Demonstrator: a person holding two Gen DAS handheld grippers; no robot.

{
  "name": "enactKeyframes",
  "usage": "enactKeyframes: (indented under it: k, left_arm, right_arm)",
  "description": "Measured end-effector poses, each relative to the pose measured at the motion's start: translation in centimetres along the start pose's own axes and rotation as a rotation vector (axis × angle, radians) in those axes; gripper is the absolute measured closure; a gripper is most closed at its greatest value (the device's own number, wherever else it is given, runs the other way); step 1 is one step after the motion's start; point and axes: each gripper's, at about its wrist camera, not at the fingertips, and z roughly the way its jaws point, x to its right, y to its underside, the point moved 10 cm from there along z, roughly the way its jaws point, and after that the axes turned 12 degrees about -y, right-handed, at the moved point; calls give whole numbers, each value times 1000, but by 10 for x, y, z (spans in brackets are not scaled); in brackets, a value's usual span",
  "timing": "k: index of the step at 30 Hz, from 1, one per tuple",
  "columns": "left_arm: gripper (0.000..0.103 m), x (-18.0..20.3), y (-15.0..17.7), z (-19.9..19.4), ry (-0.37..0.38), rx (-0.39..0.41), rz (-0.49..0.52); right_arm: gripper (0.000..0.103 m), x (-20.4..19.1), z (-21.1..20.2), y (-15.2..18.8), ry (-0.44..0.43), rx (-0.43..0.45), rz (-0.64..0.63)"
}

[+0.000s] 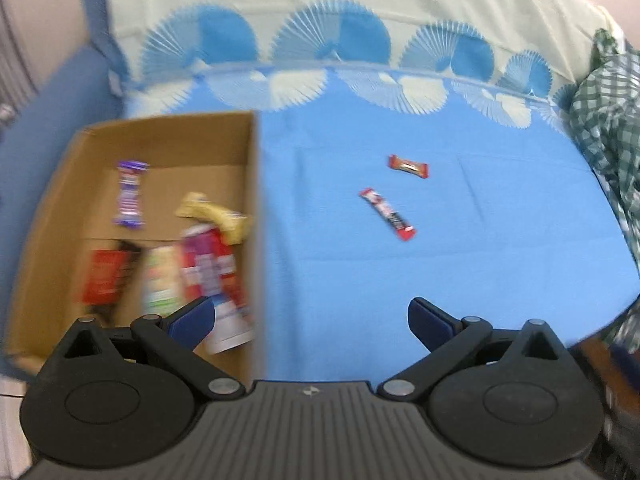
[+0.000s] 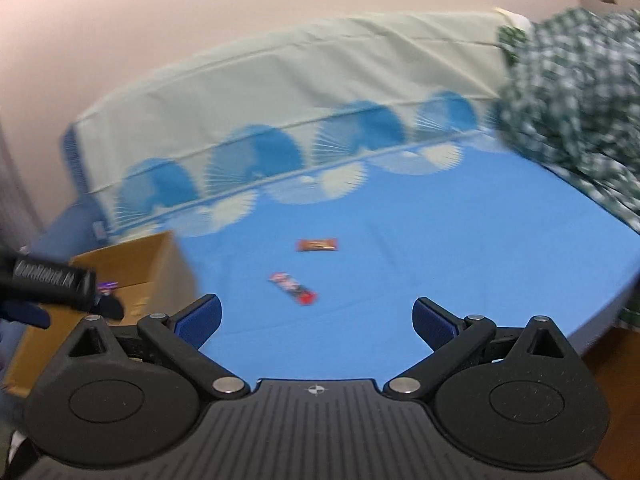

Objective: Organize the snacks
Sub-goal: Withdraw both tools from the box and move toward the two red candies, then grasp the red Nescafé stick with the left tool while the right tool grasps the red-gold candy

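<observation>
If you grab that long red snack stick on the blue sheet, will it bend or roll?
The long red stick looks thin and flat, so it probably won't roll. Its shiny wrapper may slip between fingers. Lying on the soft bedsheet, it's likely light.

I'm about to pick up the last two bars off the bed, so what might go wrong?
1. The long red bar and the short red bar lie flat on the soft blue sheet; open jaws may pinch fabric instead.
2. The cardboard box has a tall wall; a carried bar might clip it.
</observation>
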Motion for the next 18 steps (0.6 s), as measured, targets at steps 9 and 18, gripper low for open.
enactKeyframes:
  k: [9, 18]
  left_arm:
    - [0, 122, -67, 166, -13, -175, 32]
    - [18, 129, -74, 254, -59, -227, 34]
  right_arm:
    - [2, 113, 100, -13, 128, -66, 49]
    - [2, 147, 258, -9, 82, -200, -87]
